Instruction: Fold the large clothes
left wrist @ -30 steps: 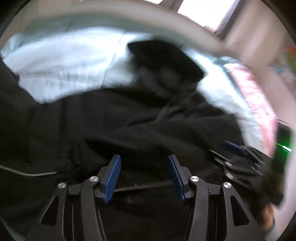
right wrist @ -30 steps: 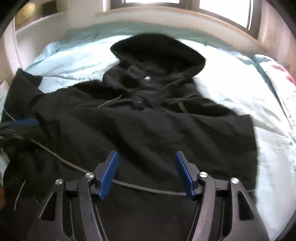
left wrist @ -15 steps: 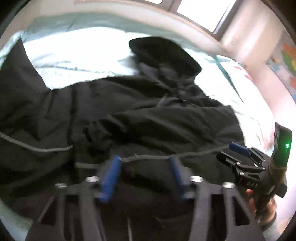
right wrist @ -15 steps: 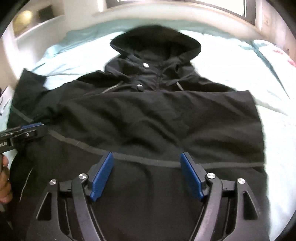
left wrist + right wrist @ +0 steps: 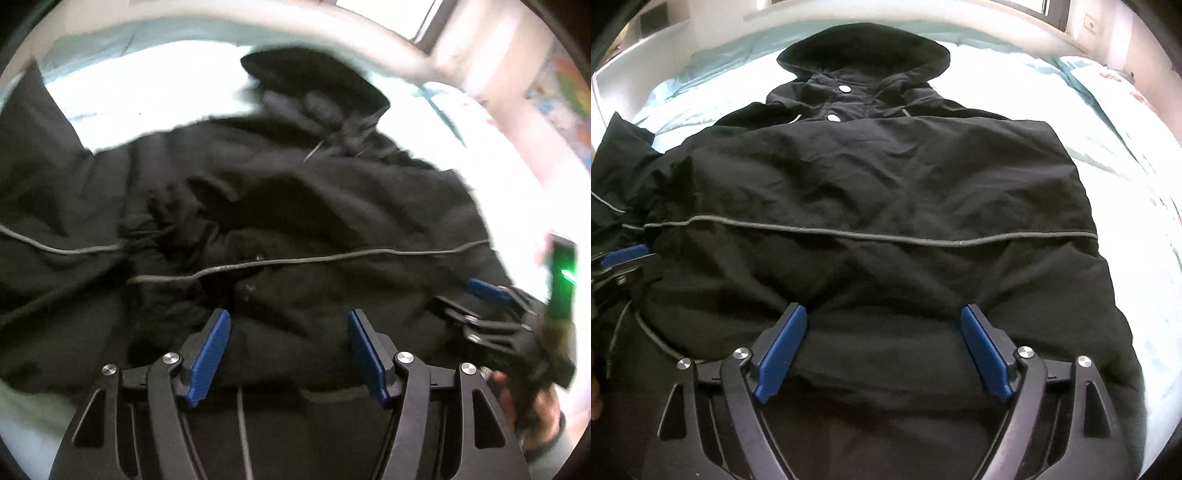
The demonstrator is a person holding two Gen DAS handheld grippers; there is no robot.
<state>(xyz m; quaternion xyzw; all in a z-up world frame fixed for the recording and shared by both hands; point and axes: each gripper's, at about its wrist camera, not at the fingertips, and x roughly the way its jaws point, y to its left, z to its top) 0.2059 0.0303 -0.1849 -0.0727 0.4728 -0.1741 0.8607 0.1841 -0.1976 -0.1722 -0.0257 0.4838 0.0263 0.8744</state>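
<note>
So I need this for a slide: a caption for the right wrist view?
Right gripper opening over a black hooded jacket spread on a pale blue bed.

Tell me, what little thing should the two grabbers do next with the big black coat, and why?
Probably pull both back clear. The black hooded jacket lies on the pale blue bed sheet with its right side folded over and flat. The right gripper is opening with no cloth pinched, and the left gripper is open too. The jacket's left side is bunched, so that likely needs grabbing next.

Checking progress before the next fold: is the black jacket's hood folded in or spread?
Spread: the hood lies flat beyond the jacket.
</note>
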